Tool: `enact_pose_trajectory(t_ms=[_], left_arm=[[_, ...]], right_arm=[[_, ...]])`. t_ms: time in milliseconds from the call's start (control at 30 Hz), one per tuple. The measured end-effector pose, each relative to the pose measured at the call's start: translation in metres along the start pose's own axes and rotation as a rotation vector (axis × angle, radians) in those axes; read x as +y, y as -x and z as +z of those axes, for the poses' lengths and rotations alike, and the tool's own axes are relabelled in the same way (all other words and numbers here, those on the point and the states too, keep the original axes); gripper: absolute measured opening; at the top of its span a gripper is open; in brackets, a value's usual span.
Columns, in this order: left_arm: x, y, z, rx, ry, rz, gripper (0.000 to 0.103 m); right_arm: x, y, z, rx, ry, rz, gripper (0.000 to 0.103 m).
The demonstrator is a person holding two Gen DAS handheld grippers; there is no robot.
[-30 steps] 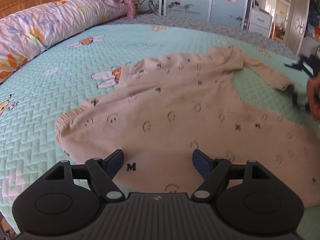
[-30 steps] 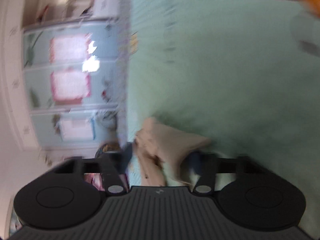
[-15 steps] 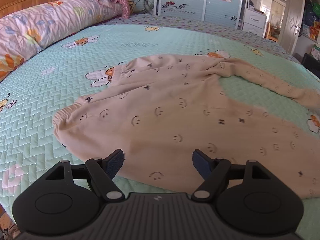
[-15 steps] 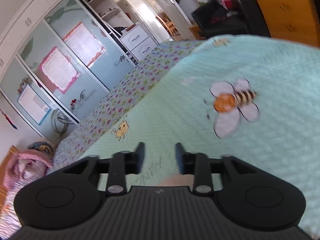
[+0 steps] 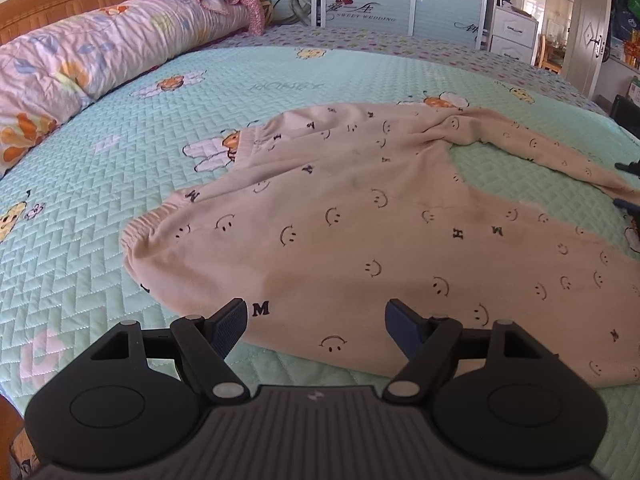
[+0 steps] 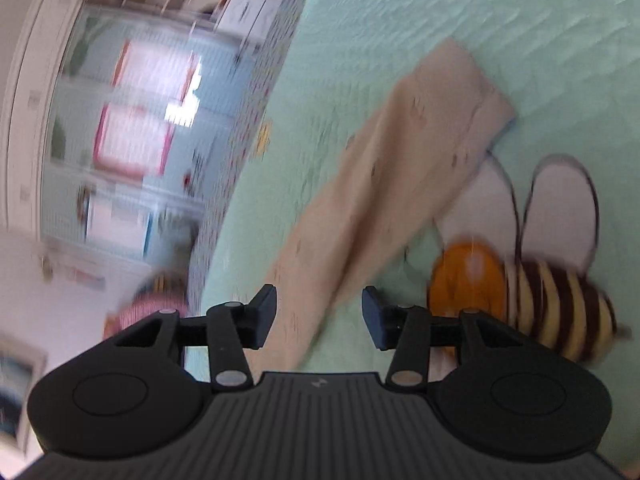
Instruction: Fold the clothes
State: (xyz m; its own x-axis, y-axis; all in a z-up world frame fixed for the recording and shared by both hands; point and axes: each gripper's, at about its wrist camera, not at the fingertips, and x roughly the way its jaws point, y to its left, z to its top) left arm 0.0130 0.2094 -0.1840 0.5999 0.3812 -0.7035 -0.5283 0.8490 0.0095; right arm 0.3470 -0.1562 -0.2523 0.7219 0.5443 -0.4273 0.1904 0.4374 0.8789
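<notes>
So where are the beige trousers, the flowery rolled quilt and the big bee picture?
beige trousers [image 5: 360, 240]: left wrist view, middle of the seat.
flowery rolled quilt [image 5: 100, 52]: left wrist view, its upper side.
bee picture [image 6: 472, 276]: right wrist view, orange head.

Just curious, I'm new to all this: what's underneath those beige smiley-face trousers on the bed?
The beige trousers lie flat on a mint-green quilted bedspread. One printed bee peeks out at the waistband, partly covered. Whatever else lies beneath is hidden.

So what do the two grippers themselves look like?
The left gripper and the right gripper match: matte black plastic with a ribbed centre plate, two round side housings, silver pivot pins and dark blue textured finger pads. No cables or sleeves show.
</notes>
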Motion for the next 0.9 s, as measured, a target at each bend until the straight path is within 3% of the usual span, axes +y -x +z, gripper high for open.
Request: enact_pose_trajectory(t_ms=[100,233,300,367,400,433,467,533,667,700,733,800,833,900], left_arm=[[-0.002,-0.001,0.000,0.003,-0.001,-0.003,0.079],[-0.006,-0.003,0.000,0.007,-0.004,-0.012,0.079],[-0.009,-0.005,-0.001,0.015,-0.011,-0.014,0.079],[-0.012,-0.006,-0.001,0.024,-0.016,-0.009,0.079],[-0.012,-0.005,-0.001,0.028,-0.017,-0.008,0.079],[-0.013,-0.004,-0.001,0.029,-0.022,-0.003,0.079],[-0.013,-0.003,0.000,0.029,-0.029,0.001,0.079],[-0.010,-0.001,0.002,0.029,-0.036,0.013,0.079],[0.000,0.002,0.009,0.017,-0.006,0.034,0.079],[0.003,0.002,0.010,0.015,0.010,0.032,0.079],[0.004,0.002,0.012,0.012,0.024,0.028,0.079],[0.003,0.003,0.016,0.005,0.037,0.022,0.079],[0.003,0.005,0.018,0.000,0.039,0.018,0.079],[0.006,0.011,0.024,-0.019,0.042,0.018,0.079]], right_arm=[[-0.009,0.000,0.010,-0.045,-0.113,0.003,0.049],[0.000,0.025,0.014,-0.093,-0.043,0.002,0.052],[0.002,0.018,0.026,-0.094,-0.006,-0.035,0.055],[-0.007,-0.005,0.041,-0.045,-0.068,-0.056,0.056],[-0.011,-0.017,0.049,-0.022,-0.098,-0.065,0.041],[-0.011,-0.022,0.053,-0.022,-0.110,-0.069,0.009],[-0.013,-0.025,0.062,-0.017,-0.086,-0.100,0.002],[-0.008,-0.018,0.082,-0.061,-0.039,-0.096,0.001],[0.041,0.032,0.133,-0.226,0.186,0.045,0.002],[0.049,0.044,0.142,-0.254,0.221,0.034,0.009],[0.056,0.056,0.149,-0.280,0.254,0.021,0.040],[0.051,0.075,0.146,-0.275,0.254,-0.066,0.082],[0.049,0.084,0.144,-0.272,0.254,-0.107,0.080],[0.037,0.103,0.117,-0.246,0.273,-0.100,0.079]])
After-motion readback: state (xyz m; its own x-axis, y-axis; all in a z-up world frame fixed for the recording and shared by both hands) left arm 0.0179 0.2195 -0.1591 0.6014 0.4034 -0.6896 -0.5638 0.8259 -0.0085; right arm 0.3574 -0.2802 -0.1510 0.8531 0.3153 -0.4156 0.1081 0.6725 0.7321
